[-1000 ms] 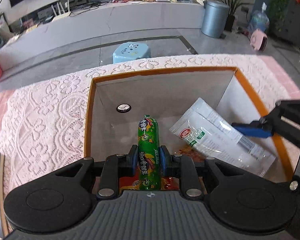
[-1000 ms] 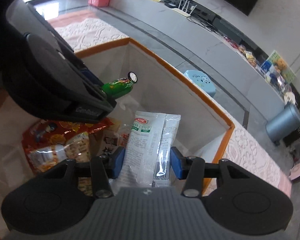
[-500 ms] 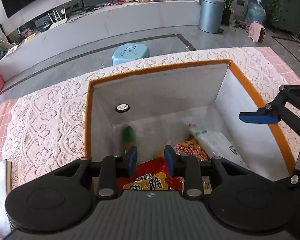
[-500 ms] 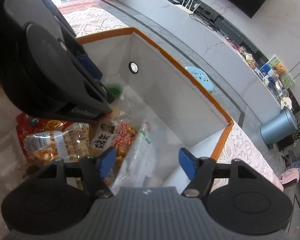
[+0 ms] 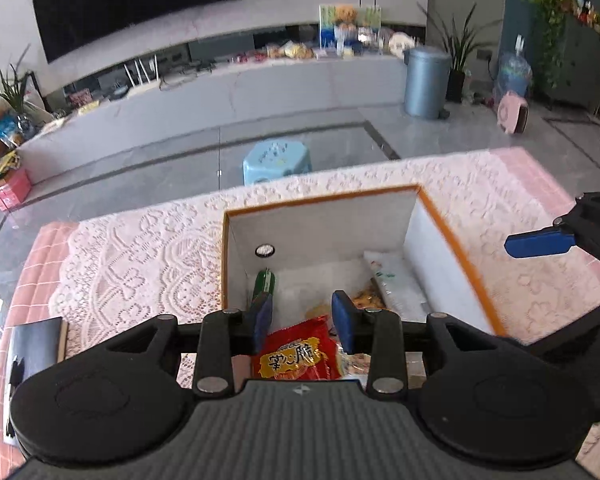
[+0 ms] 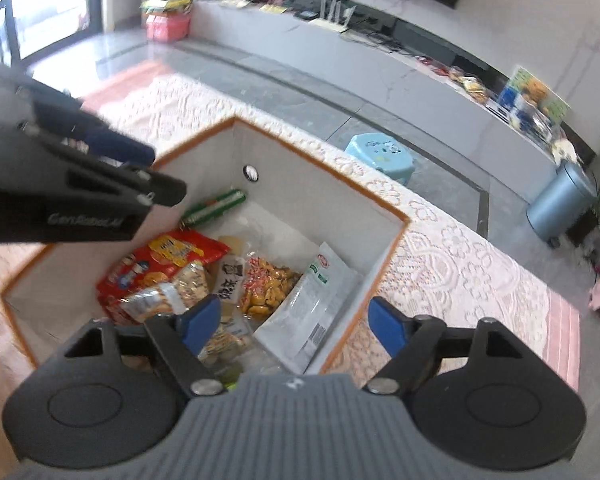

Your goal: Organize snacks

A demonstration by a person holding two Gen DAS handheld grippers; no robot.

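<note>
- We see our left gripper (image 5: 302, 322) low in the centre of the left wrist view, its blue pads parted with nothing between them.
- Our right gripper (image 6: 292, 326) sits low in the centre of the right wrist view, spread wide and holding nothing.
- The box (image 6: 320, 200), white inside with an orange rim, stands on the lace cloth (image 5: 140, 248) that covers the bench and fills the middle of both views.
- A green sausage (image 6: 214, 209) lies in the box against the far wall, below a small round hole (image 6: 251, 172), toward the upper left of the box in the right wrist view.
- A red snack bag (image 6: 160, 264) rests at the left of the box, with a clear pack of crackers (image 6: 168, 294) touching its lower edge.
- A pack of orange snacks (image 6: 268, 288) lies in the middle of the box, just beside a white pouch (image 6: 312, 308) that leans on the right wall.
- In the left wrist view the red snack bag (image 5: 296, 350) shows just under the left gripper's pads, and the white pouch (image 5: 396, 280) sits at the right of the box.
- A blue stool (image 5: 278, 160) stands on the floor beyond the bench, in the upper middle of the frame.
</note>
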